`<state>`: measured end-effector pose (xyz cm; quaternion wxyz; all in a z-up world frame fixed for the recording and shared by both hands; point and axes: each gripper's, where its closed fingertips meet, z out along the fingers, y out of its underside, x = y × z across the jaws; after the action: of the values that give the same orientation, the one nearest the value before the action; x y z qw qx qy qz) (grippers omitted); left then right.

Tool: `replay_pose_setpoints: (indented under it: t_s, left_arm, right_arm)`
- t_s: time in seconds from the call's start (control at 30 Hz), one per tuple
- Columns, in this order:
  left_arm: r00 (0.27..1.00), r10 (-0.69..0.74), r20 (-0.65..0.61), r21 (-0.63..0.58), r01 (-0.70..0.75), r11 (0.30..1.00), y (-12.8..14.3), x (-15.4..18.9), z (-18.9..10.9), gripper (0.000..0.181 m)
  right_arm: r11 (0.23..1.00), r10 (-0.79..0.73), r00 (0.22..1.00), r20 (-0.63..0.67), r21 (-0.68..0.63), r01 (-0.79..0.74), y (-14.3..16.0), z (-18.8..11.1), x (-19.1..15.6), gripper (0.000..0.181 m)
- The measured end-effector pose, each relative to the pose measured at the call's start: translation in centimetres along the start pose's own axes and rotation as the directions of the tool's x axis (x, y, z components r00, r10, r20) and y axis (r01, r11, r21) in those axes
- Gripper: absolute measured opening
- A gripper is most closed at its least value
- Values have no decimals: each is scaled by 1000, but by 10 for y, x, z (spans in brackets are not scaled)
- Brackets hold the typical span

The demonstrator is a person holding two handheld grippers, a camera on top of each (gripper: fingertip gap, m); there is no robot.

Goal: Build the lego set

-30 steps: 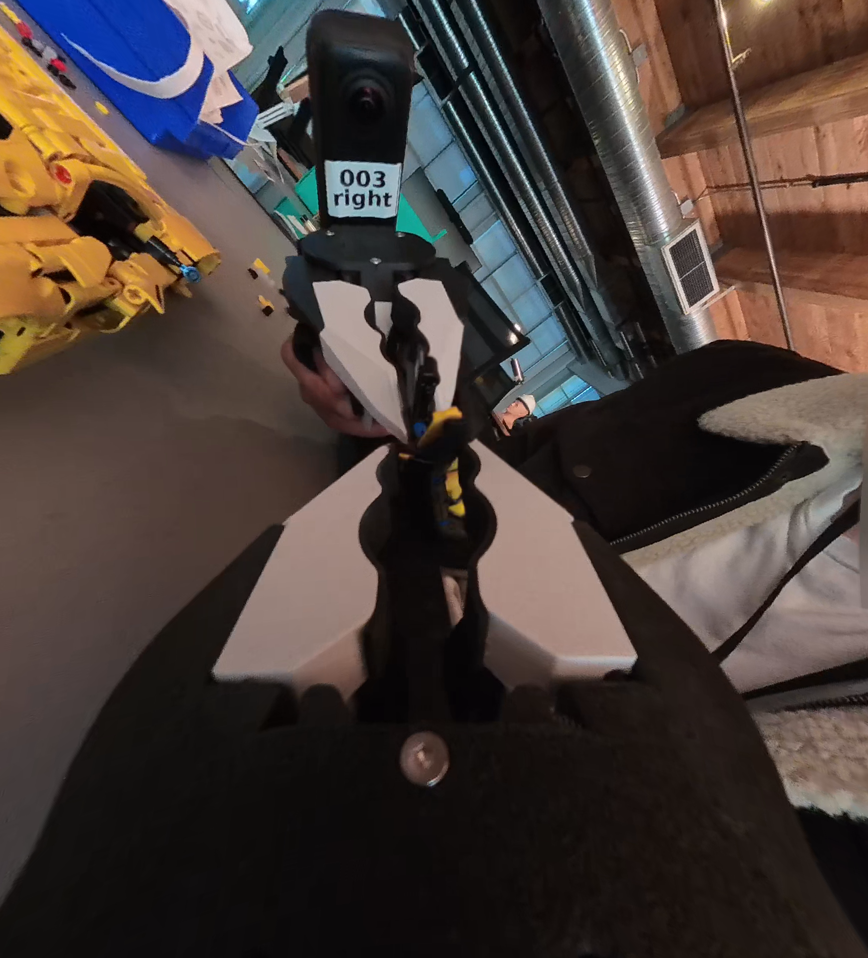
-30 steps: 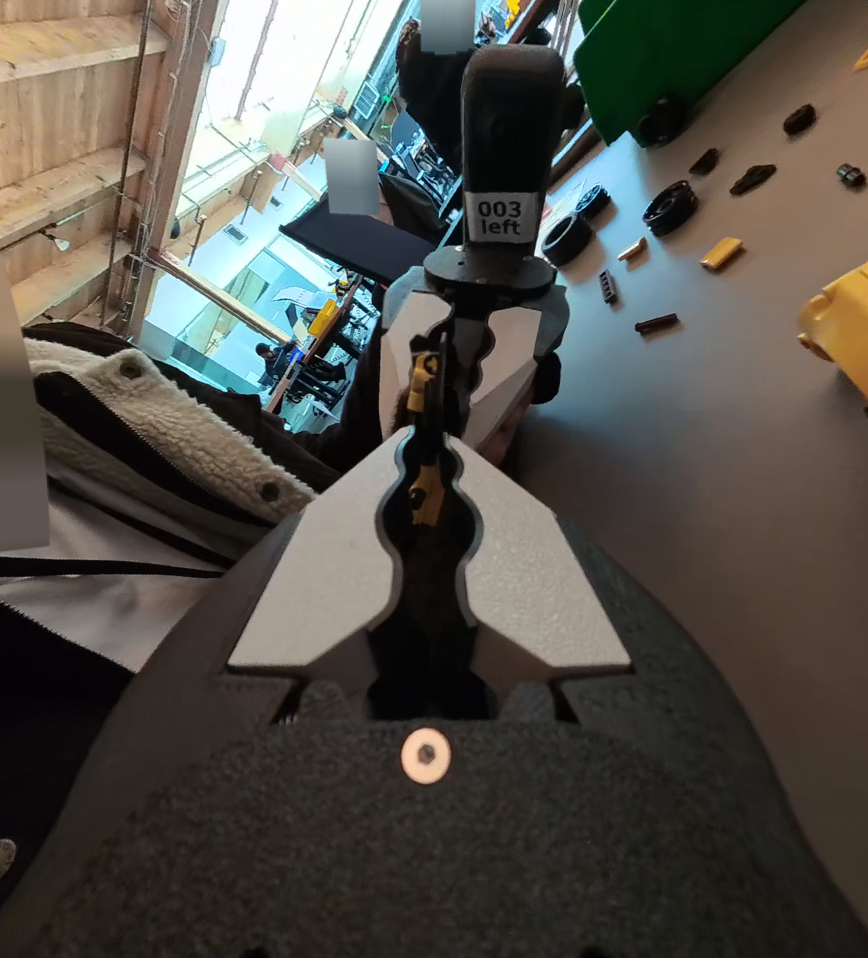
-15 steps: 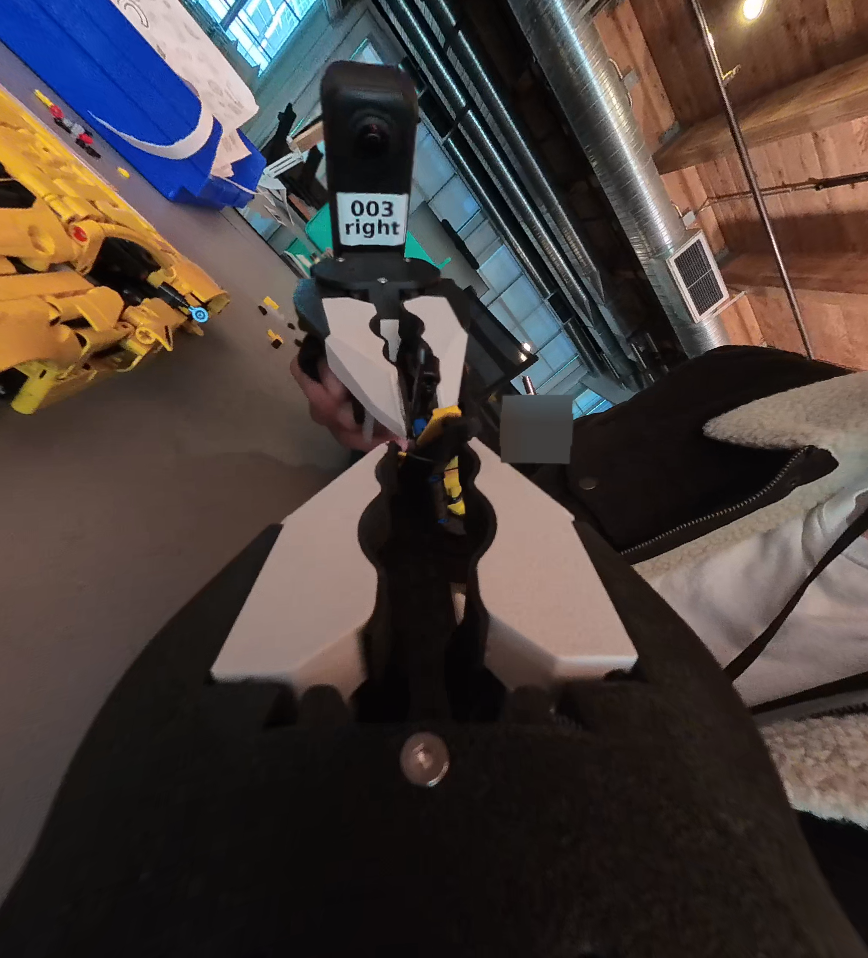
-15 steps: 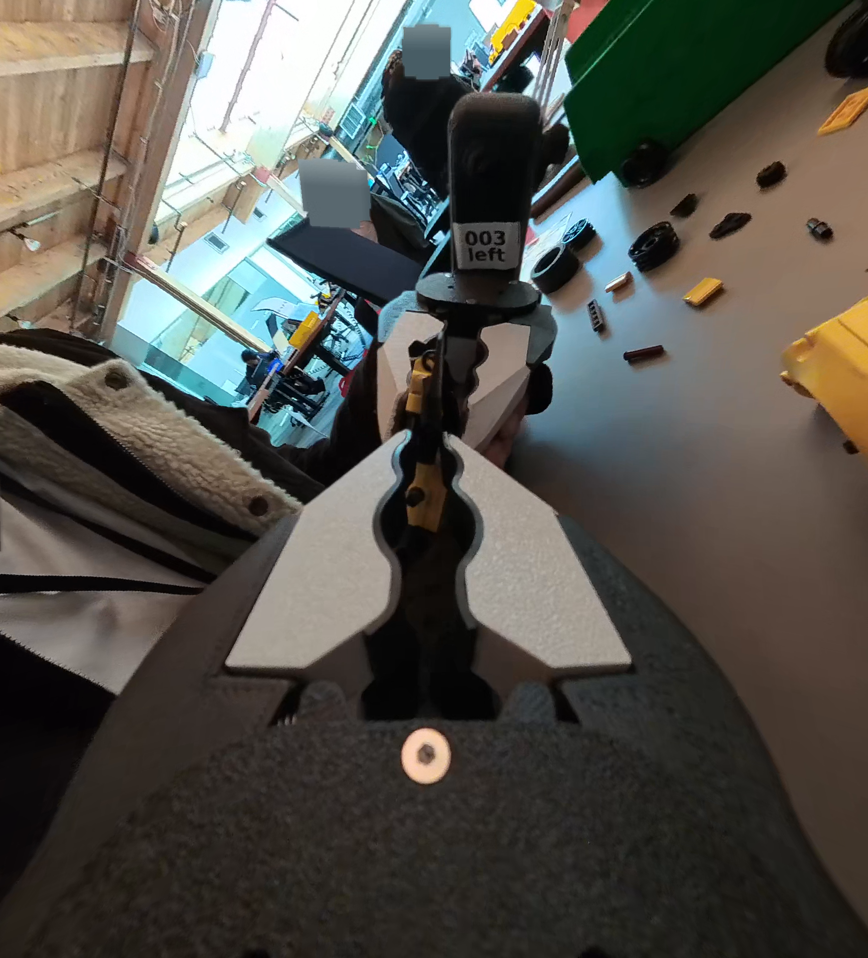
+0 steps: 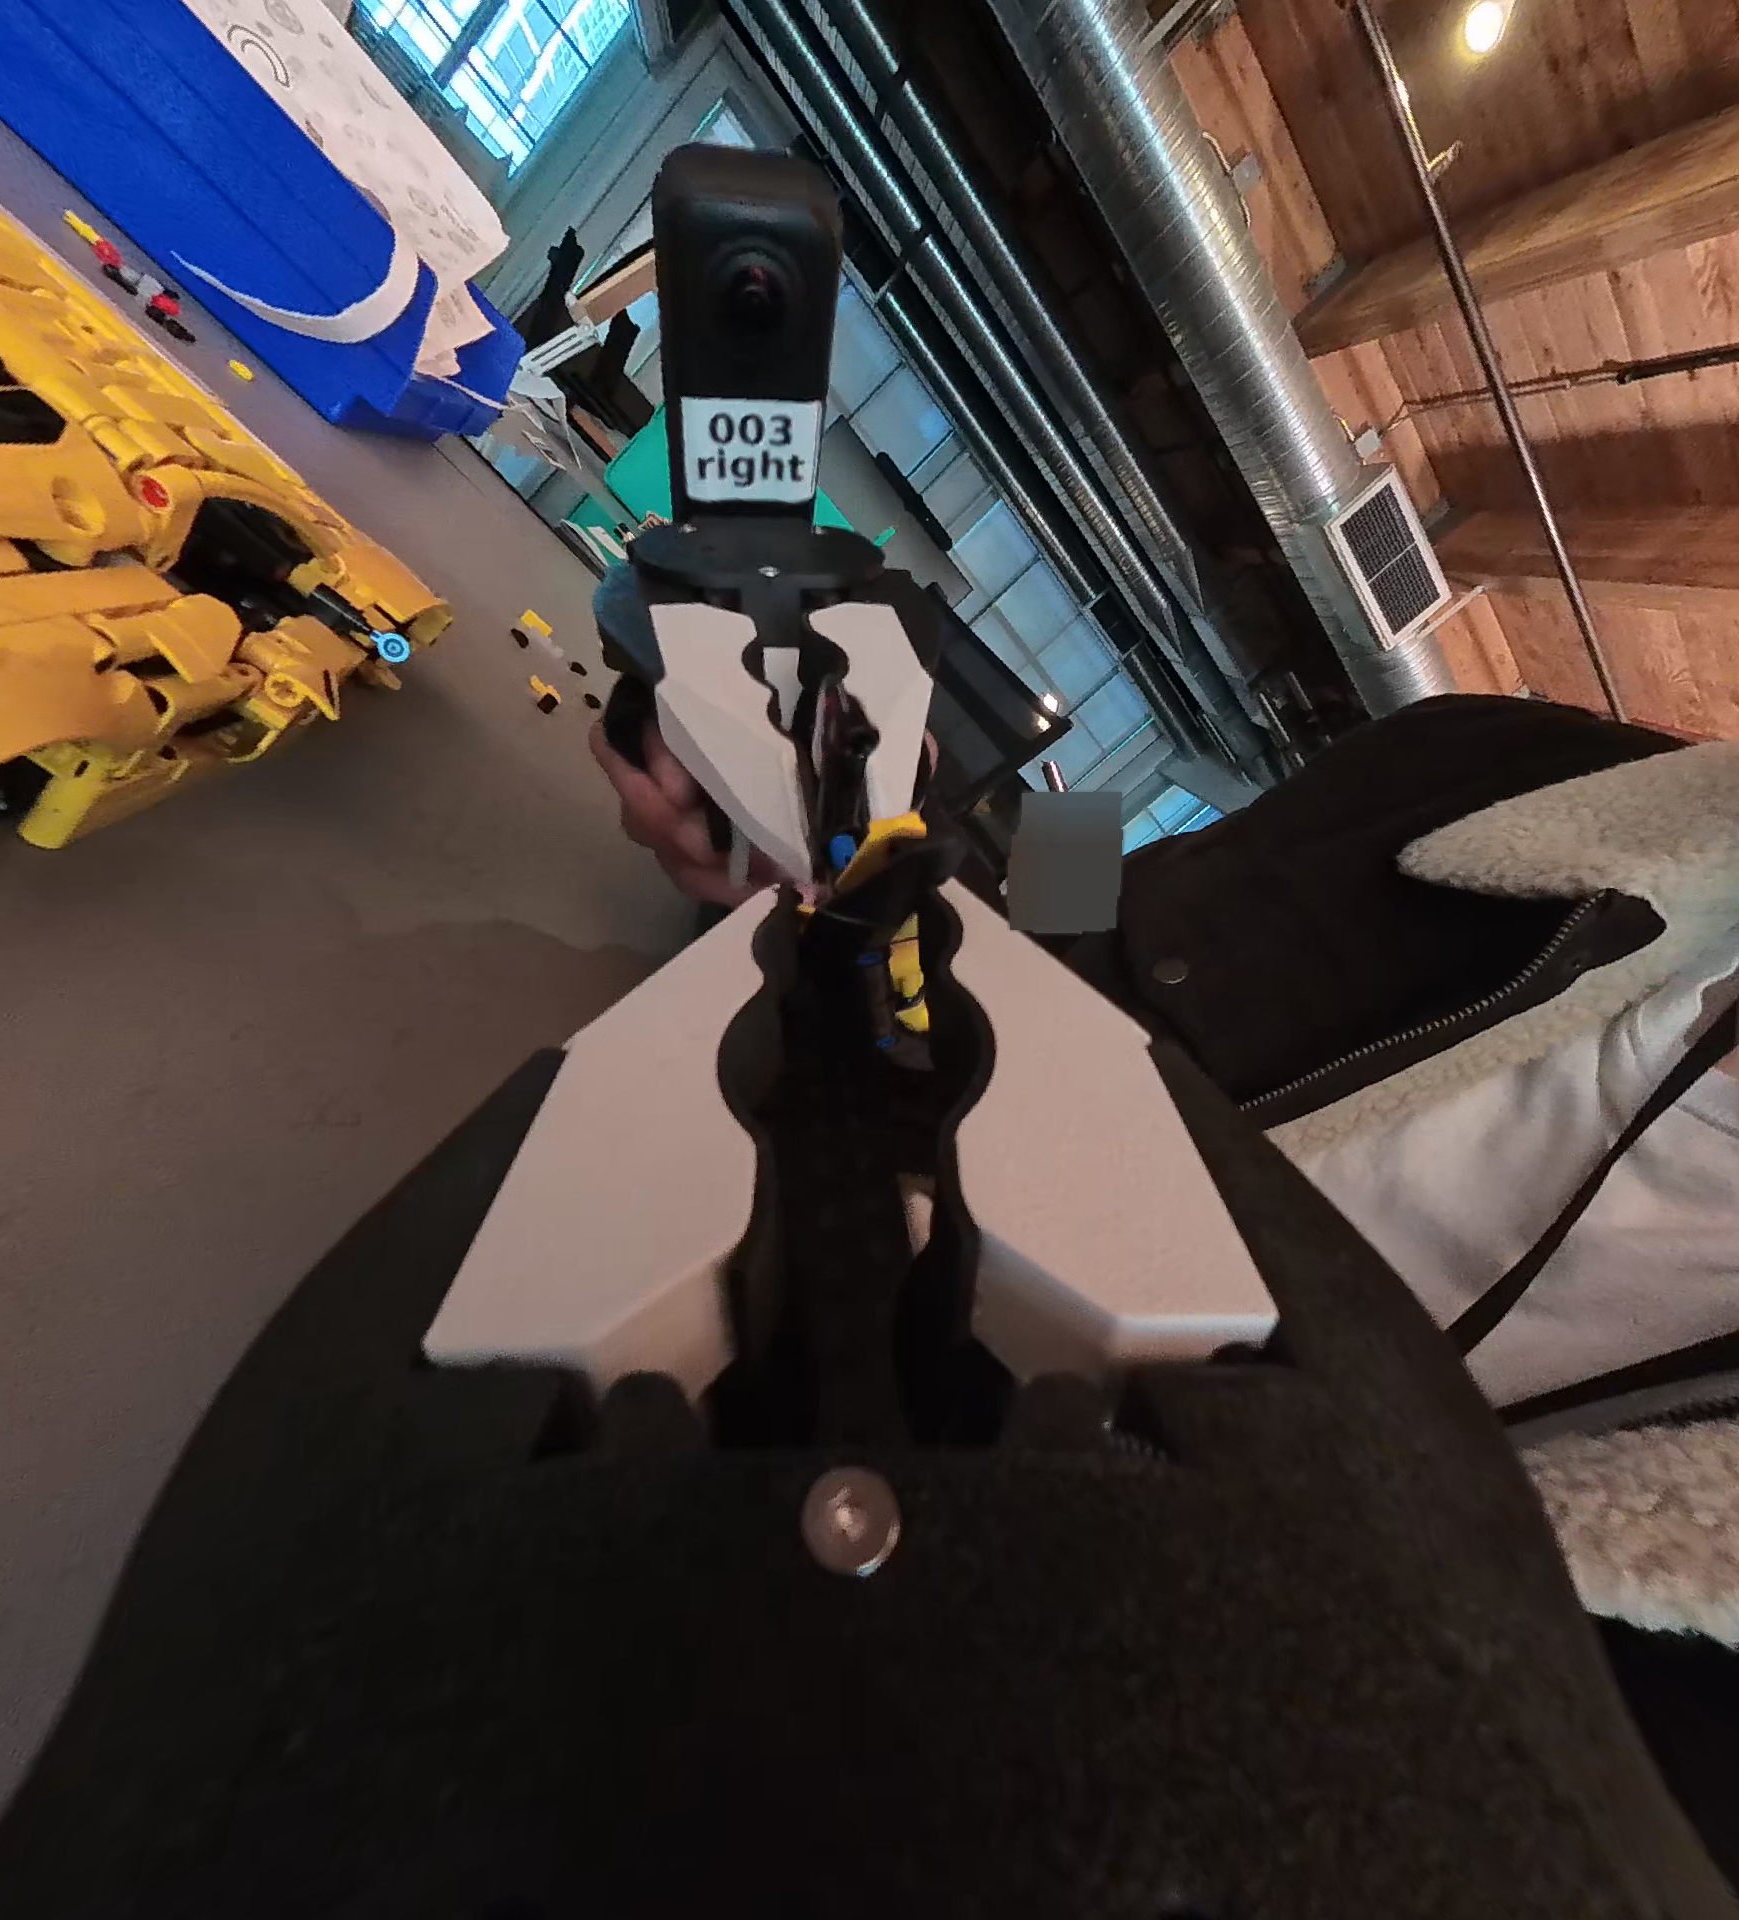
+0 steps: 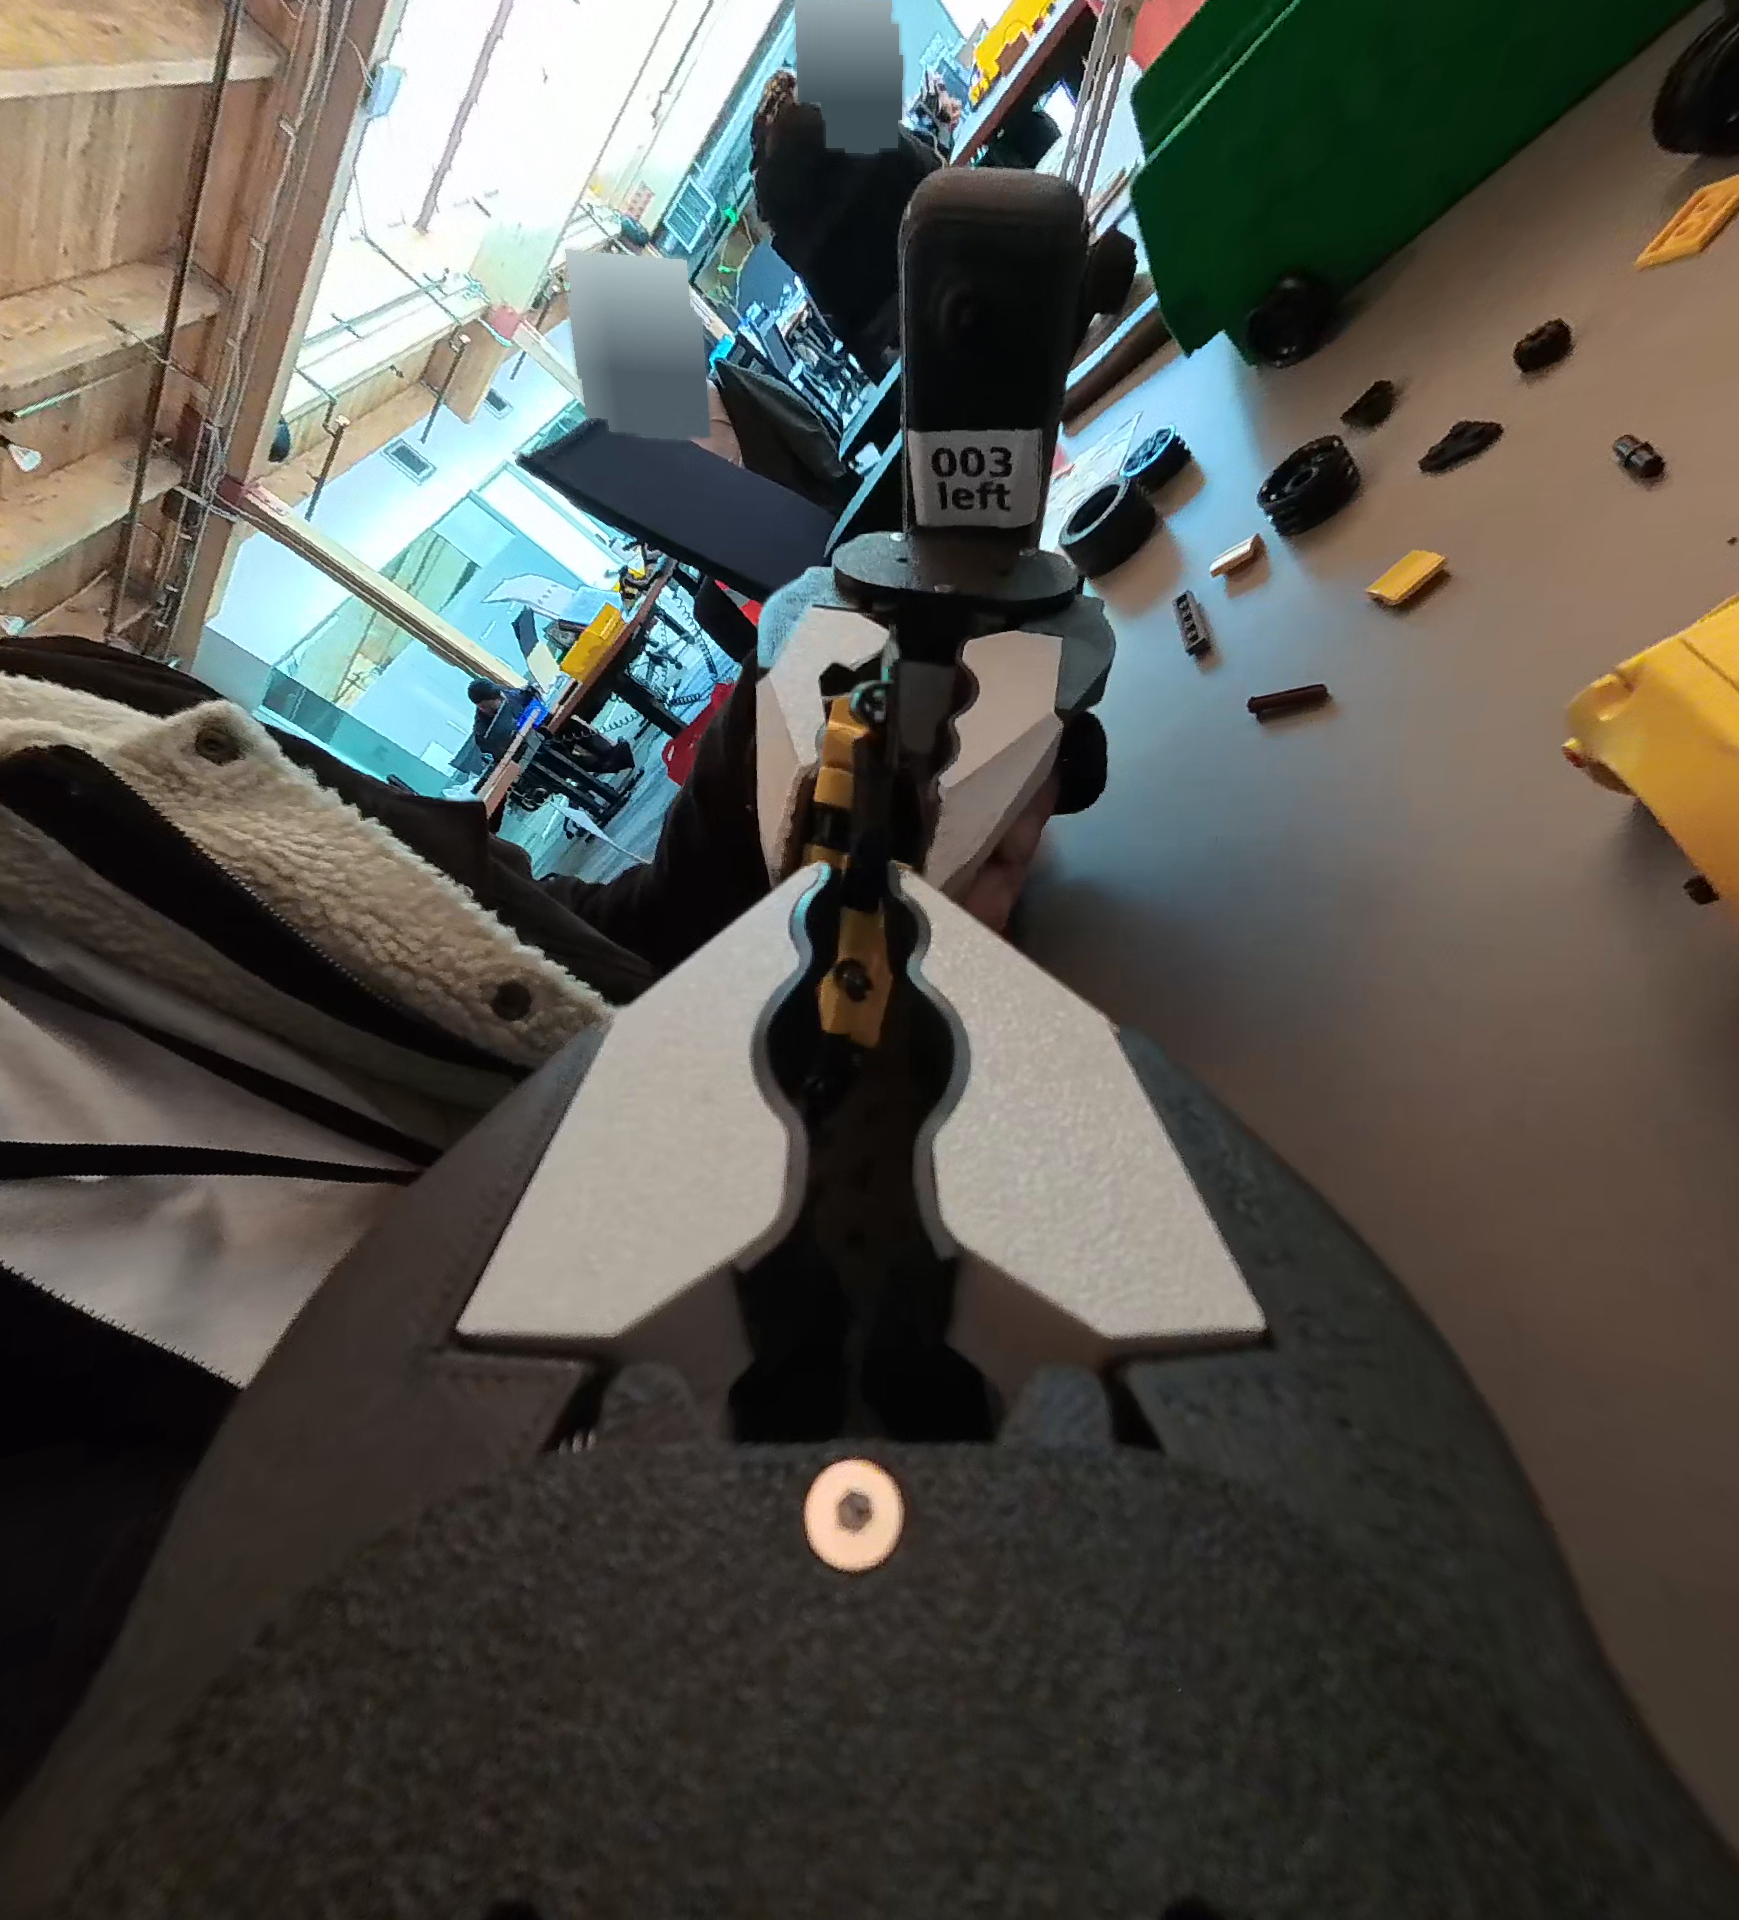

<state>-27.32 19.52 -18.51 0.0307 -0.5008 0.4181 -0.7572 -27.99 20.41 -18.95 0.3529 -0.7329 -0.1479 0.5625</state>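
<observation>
Wheels [image 6: 1306,485] and loose black bits are lying on the table [image 6: 1364,987] only in the right wrist view; the left wrist view alone is showing the yellow car [image 5: 117,582] whole; the small yellow-and-black assembly [image 5: 886,935] is sitting mostly hidden between both tips; left gripper [image 5: 857,914] and right gripper [image 6: 860,883] are both clenching it, jaws meeting nose to nose above the table.

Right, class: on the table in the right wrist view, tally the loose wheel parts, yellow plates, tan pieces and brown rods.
wheel parts: 3
yellow plates: 2
tan pieces: 1
brown rods: 1
Total: 7
</observation>
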Motion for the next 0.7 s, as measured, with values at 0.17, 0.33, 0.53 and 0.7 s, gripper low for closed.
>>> replay_pose_setpoints:
  t_s: [0.17,0.33,0.53,0.7]
  left_arm:
    - [999,26,37,-91,-23,996,13,-3,8,22]
    - [998,32,47,-130,-26,991,20,-5,10,21]
    - [997,27,74,-190,-13,982,29,-10,15,21]
    - [991,65,120,-271,-30,962,41,-16,21,21]
  right_arm:
    - [989,-48,996,-74,-146,37,17,-3,4,7]
    - [986,-25,999,-40,-168,18,25,-3,4,7]
    - [956,-130,984,-124,-279,91,34,-9,9,7]
    - [854,-228,960,-164,-507,117,48,-15,13,7]
